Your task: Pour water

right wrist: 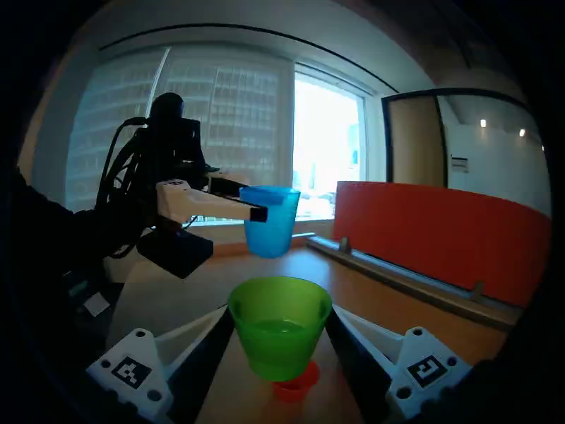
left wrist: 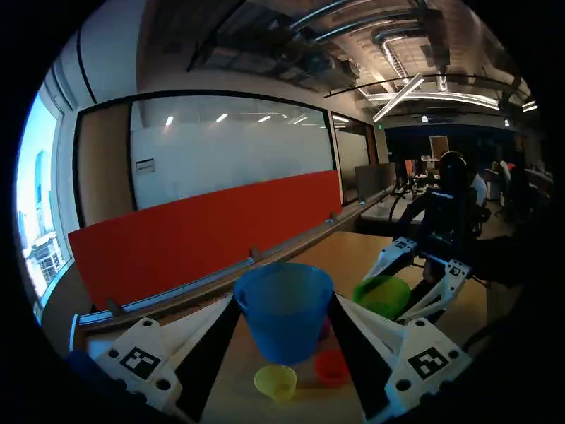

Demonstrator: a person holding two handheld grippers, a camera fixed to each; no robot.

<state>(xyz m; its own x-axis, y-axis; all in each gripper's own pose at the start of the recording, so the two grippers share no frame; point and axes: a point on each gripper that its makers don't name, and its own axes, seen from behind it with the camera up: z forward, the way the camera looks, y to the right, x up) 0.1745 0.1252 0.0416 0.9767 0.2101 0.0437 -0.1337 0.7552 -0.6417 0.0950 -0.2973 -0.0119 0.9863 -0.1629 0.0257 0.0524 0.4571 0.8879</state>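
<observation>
Holding the green cup upright, our right tongs were closed on it, one finger pressed to each side of its wall. We could see a shallow pool of clear liquid low inside the cup. A small orange cup stood on the table just below it in the right gripper view.

Facing it, our left tongs clasped the blue cup in the same way, both fingers against its sides. This cup was upright with a level rim, and we could not tell whether anything was in it. In the right gripper view it hung clear of the table, well apart from the green cup. In the left gripper view a small yellow cup sat on the wood below the blue cup, just beside the small orange one.

An orange partition ran along the far edge of the table, with a frosted glass wall behind it. A bright window lay beyond the blue cup. Dark cables trailed from the body of the left tongs, and strip lights hung under the open ceiling.
</observation>
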